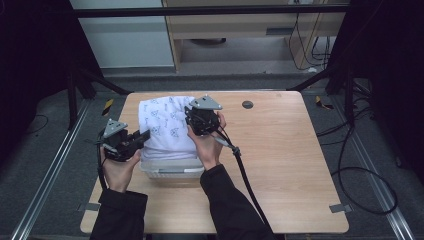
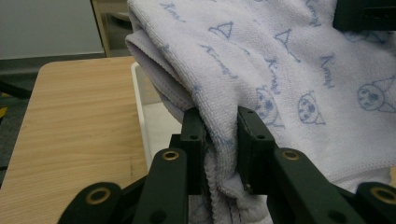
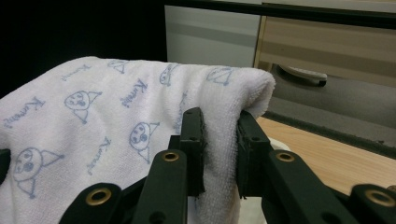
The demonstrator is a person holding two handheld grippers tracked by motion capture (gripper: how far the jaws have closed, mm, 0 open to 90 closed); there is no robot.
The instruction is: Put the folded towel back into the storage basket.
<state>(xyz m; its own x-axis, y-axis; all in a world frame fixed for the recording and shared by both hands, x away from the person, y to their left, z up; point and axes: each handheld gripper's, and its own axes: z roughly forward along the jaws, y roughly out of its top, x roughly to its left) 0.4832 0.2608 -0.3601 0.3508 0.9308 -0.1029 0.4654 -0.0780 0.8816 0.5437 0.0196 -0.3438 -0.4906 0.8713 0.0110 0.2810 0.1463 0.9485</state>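
- We see a white towel (image 1: 167,127) with a blue cartoon-face and lettering print, held up over a pale plastic bin (image 1: 172,170) on the wooden table (image 1: 280,160), left of the table's centre.
- Left gripper (image 1: 142,137) comes at the towel's left side. In the left gripper view its jaws are clamped on a bunched fold of the towel (image 2: 280,70), with cloth pinched between the two pads and hanging below them.
- Right gripper (image 1: 192,122) is at the towel's right side, a bit farther up the table than the left one. In the right gripper view its jaws are closed on the towel's folded edge (image 3: 116,116), with cloth packed in the gap.
- The towel is spread between the two grippers, with its top fold rounded and thick.
- In the left gripper view, the bin's white rim (image 2: 140,107) sits just under the towel; we can't tell whether the towel's lower part touches the bin inside.
- Both hands wear dark sleeves; a black cable (image 1: 245,175) trails from the right gripper down across the table.
- A small dark round mark (image 1: 247,104) sits near the table's far edge, well apart from the towel.
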